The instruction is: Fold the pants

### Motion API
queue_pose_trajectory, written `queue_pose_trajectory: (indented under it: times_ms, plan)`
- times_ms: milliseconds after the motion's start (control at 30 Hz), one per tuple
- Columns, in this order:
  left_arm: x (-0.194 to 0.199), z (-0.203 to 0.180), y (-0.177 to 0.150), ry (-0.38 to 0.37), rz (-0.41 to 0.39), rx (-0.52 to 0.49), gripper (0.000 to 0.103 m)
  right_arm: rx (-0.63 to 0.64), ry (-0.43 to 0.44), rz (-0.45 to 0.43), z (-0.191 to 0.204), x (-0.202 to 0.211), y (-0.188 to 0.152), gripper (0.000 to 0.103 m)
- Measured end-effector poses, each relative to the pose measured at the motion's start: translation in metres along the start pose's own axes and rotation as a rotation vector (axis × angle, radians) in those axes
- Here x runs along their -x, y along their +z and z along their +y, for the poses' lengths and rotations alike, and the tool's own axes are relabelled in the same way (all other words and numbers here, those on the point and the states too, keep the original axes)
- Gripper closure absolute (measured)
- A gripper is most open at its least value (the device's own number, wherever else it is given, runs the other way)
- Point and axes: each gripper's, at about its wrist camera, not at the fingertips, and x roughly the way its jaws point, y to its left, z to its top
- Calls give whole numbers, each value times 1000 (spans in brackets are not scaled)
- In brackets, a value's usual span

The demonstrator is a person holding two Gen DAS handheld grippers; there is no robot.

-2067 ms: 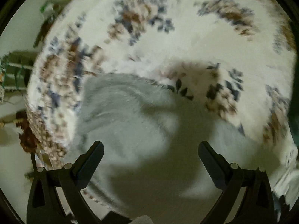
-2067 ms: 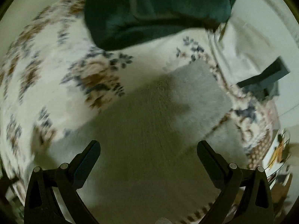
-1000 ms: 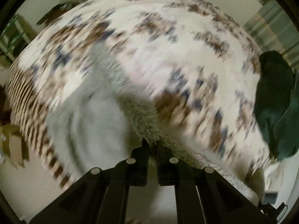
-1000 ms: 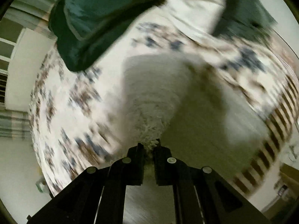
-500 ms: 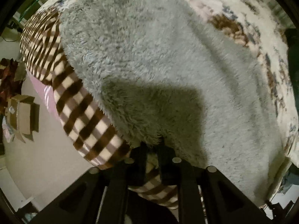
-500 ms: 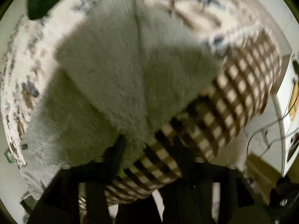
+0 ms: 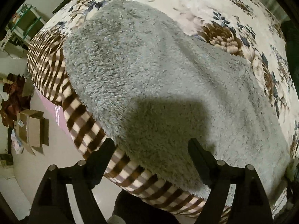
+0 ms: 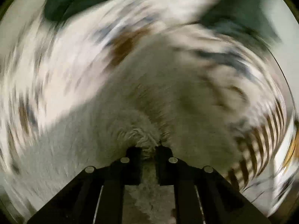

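The right wrist view is smeared by motion almost everywhere: the floral bedspread (image 8: 78, 59) and its brown checked border (image 8: 261, 141) show only as streaks, and the dark green shapes (image 8: 78, 1) along the top cannot be identified. Only the tuft of fluffy grey fleece pants (image 8: 138, 130) at the right tongs (image 8: 147, 151) is sharp.

In the left wrist view, the pants (image 7: 158, 74) hide the bed's near edge. A dark shadow (image 7: 168, 119) dims the fleece. The dark green item (image 7: 291, 43) at the right is cut off by the frame, and the clutter on the floor (image 7: 13, 93) is too small to make out.
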Motion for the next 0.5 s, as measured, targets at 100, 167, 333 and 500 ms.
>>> queue_pose_trajectory:
  times_ms: [100, 167, 333, 500]
  plan:
    - [3, -1, 2, -9, -4, 13, 23, -232, 35, 14, -85, -1, -2, 89]
    - [4, 0, 2, -11, 3, 16, 23, -342, 97, 127, -130, -21, -11, 63]
    - [16, 4, 1, -37, -16, 28, 23, -401, 120, 84, -153, 17, -36, 48]
    - [29, 20, 7, -57, -53, 75, 23, -250, 248, 120, -57, 59, -60, 46]
